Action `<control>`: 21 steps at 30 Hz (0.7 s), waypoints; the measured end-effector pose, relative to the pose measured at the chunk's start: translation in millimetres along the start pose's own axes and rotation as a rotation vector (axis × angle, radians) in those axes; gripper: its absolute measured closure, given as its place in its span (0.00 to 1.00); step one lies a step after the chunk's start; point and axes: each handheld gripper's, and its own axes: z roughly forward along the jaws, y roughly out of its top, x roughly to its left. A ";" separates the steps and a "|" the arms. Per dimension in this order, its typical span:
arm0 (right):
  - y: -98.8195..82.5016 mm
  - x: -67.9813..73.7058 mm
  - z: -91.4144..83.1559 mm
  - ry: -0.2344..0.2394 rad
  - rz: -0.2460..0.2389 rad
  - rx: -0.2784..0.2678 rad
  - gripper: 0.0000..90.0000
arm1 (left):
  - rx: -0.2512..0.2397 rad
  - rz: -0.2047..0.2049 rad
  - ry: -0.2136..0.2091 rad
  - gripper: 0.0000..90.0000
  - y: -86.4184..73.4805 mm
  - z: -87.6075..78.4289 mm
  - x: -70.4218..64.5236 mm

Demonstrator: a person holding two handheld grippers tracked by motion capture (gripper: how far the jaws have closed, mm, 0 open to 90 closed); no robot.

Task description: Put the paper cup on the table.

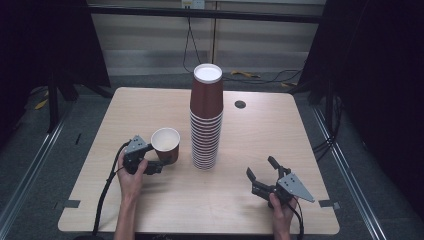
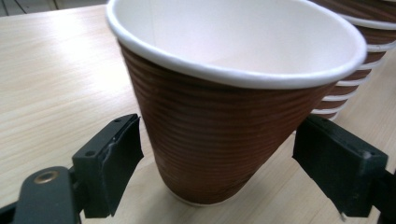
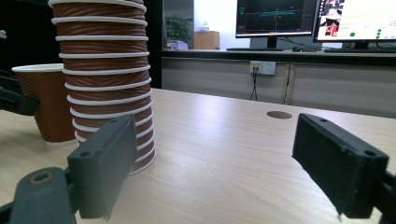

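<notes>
A: Where is the ribbed paper cup (image 1: 166, 145) sitting?

B: Upright on the table (image 1: 150, 105), just at nine o'clock of the cup stack (image 1: 205, 117). The left gripper (image 1: 161, 166) is straddling it — jaws spread, pads clear of the wall.

A: And the right gripper (image 1: 261, 174)?

B: Lying open at five o'clock of the stack, holding nothing.

A: How is the cup likely handling?

B: Light and thin — probably crushing easily. Better gripping low on the ribs, gently.

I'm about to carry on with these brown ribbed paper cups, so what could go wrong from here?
The tall stack of brown ribbed paper cups stands close beside the single brown ribbed paper cup, so a sideways nudge might topple it. The left gripper straddles that light cup with gaps visible either side; closing off-centre could crush or tip it.
</notes>
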 end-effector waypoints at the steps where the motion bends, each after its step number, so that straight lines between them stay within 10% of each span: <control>1: 0.0 0.0 0.0 0.001 0.000 0.000 0.16 | -0.008 0.006 0.005 0.17 -0.2 -1.4 -0.4; 21: 0.0 0.0 -0.3 -0.001 -0.001 0.001 0.16 | -0.178 -0.007 0.016 0.17 -13.4 -37.5 -28.9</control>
